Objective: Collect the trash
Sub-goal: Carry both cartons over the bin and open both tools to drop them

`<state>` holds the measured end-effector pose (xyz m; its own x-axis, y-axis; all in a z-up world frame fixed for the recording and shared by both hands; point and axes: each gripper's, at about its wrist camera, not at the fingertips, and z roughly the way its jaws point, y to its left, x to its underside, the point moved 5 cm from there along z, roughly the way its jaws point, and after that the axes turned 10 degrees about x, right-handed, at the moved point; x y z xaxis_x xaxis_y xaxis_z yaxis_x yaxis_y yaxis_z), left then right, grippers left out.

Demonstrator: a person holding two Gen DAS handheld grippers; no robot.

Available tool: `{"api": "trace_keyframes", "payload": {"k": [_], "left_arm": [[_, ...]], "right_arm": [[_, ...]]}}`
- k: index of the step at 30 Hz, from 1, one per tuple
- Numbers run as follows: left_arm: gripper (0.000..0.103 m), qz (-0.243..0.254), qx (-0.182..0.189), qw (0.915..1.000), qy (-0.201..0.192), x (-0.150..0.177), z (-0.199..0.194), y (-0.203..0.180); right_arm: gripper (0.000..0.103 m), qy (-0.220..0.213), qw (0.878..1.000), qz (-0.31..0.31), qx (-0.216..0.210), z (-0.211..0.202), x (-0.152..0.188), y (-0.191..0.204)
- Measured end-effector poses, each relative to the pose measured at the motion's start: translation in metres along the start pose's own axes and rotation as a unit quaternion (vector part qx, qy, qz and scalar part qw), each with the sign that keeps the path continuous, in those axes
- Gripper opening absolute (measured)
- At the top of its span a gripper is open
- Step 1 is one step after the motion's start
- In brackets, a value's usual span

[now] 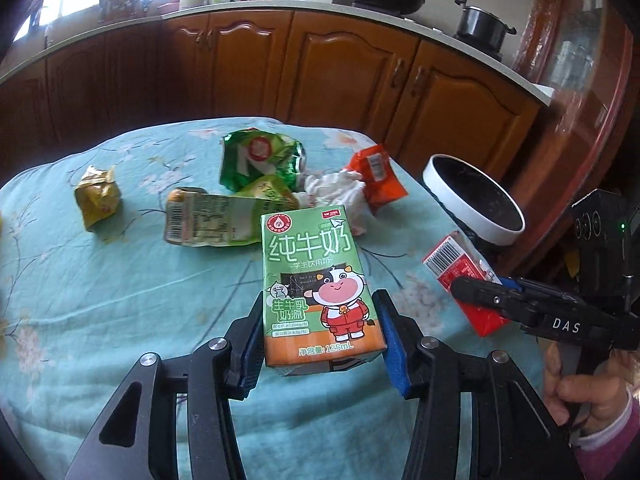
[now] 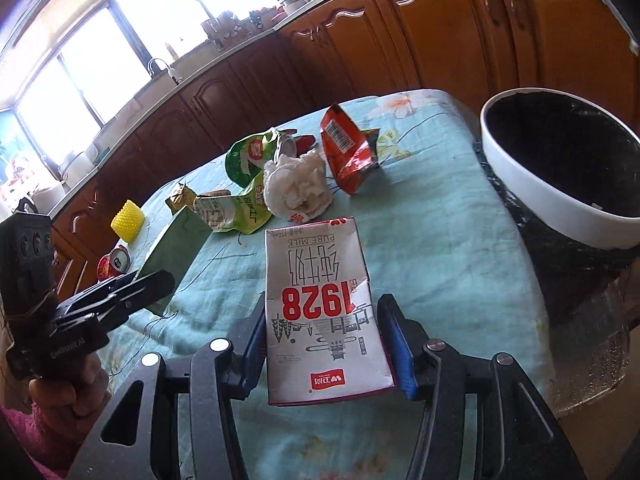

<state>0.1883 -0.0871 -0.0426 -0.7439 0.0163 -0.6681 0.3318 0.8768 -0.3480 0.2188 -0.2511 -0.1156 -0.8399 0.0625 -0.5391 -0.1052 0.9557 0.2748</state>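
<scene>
My left gripper (image 1: 320,336) is shut on a green milk carton (image 1: 316,280), its blue pads pressing both sides, held upright above the teal tablecloth (image 1: 120,300). My right gripper (image 2: 324,340) is shut on a white milk carton (image 2: 320,312) printed with a red 1928. In the left wrist view that same carton (image 1: 456,260) shows its red side at the right, beside the bin. A white-rimmed trash bin (image 2: 560,208) with a black liner stands just off the table's right edge. The right wrist view shows the left gripper (image 2: 148,284) with the green carton (image 2: 176,248) at the left.
On the cloth lie a green chip bag (image 1: 256,156), an orange-red wrapper (image 1: 378,178), a crumpled white tissue (image 1: 336,188), a light green packet (image 1: 216,224) and a yellow wrapper (image 1: 98,198). A yellow ridged object (image 2: 127,220) and a red can (image 2: 114,264) sit far left. Wooden cabinets (image 1: 340,64) stand behind.
</scene>
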Motion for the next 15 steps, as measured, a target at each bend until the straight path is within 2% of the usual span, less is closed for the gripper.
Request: {"api": "trace_keyframes", "payload": {"k": [7,15], "left_arm": [[0.049,0.028,0.029,0.999,0.019,-0.01,0.029,-0.028],[0.049,0.061,0.056,0.9963,0.024,-0.029,0.064,-0.06]], "right_arm": [[0.053,-0.025,0.999,0.036,0.027,-0.023,-0.01,-0.036],[0.053,-0.058,0.994,0.074,0.055,-0.045,-0.028,-0.081]]}}
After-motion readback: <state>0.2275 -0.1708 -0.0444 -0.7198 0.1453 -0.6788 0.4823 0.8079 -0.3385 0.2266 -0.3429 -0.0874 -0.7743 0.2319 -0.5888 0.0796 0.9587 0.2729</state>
